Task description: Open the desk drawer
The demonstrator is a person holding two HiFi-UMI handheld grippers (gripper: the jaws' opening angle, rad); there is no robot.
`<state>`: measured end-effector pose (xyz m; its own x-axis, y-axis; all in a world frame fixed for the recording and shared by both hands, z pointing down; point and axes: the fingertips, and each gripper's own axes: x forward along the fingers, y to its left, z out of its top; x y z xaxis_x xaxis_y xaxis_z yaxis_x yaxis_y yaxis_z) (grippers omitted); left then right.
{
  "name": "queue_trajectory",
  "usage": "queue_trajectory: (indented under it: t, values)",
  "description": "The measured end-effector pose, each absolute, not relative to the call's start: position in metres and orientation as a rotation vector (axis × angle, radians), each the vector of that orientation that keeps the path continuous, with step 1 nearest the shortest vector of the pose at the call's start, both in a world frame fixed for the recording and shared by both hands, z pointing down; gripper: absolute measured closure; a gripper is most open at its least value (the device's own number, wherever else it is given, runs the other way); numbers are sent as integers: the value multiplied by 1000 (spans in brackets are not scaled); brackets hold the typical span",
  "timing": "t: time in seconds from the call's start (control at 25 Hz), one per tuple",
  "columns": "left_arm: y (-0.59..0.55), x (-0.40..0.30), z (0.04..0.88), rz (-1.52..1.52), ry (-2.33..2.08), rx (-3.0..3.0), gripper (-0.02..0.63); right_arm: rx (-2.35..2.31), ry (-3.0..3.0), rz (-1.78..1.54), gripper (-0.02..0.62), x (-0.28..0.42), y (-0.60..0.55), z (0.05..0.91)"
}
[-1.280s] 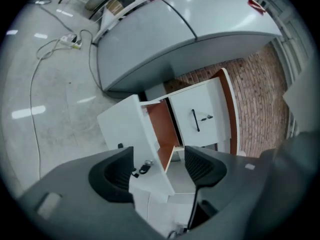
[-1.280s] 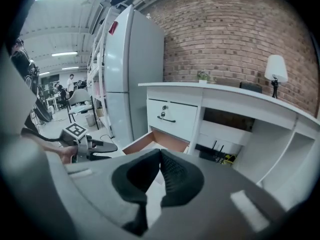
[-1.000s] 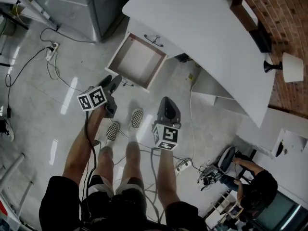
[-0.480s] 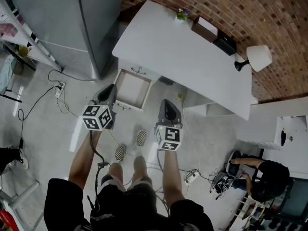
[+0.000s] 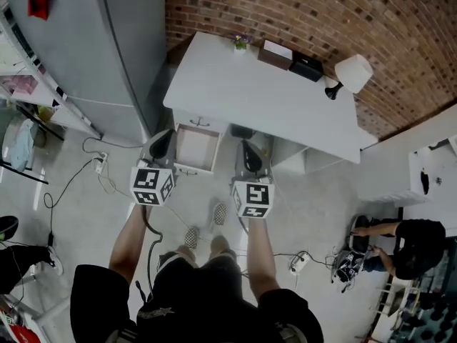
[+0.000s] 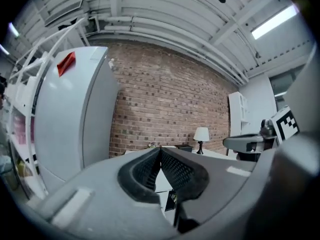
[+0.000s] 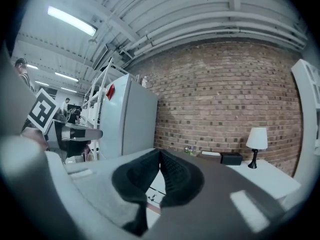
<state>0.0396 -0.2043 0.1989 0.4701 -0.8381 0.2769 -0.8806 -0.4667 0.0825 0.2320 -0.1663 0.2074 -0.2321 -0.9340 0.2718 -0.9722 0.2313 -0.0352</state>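
Note:
The white desk (image 5: 235, 84) stands against the brick wall. Its lower drawer (image 5: 195, 147) is pulled out, empty, with its handle at the front. Both grippers are held high above the floor, side by side in front of the desk and apart from it. My left gripper (image 5: 161, 141) hangs just left of the open drawer in the head view. Its jaws are shut with nothing between them (image 6: 160, 149). My right gripper (image 5: 248, 150) is to the drawer's right, pads meeting at the tips, also empty (image 7: 160, 151).
A tall grey cabinet (image 5: 93, 41) stands left of the desk. A lamp (image 5: 350, 73), a dark box and a small plant sit on the desk's far edge. Cables and a power strip (image 5: 100, 164) lie on the floor. A person (image 5: 407, 238) crouches at far right.
Both grippers have risen and the head view has pulled back, so desk and drawer look smaller. The left gripper's cube has rolled. The drawer stays open.

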Motion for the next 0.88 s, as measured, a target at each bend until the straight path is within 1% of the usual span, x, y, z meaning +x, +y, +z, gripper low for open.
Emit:
queue_trajectory:
  t: [0.48, 0.88]
  values:
    - [-144, 46, 127, 353, -1536, 2635, 595, 1904, -2277, 239, 591, 251, -100, 144]
    - [-106, 23, 121, 420, -1561, 2639, 595, 1926, -2275, 211, 591, 252, -55, 130]
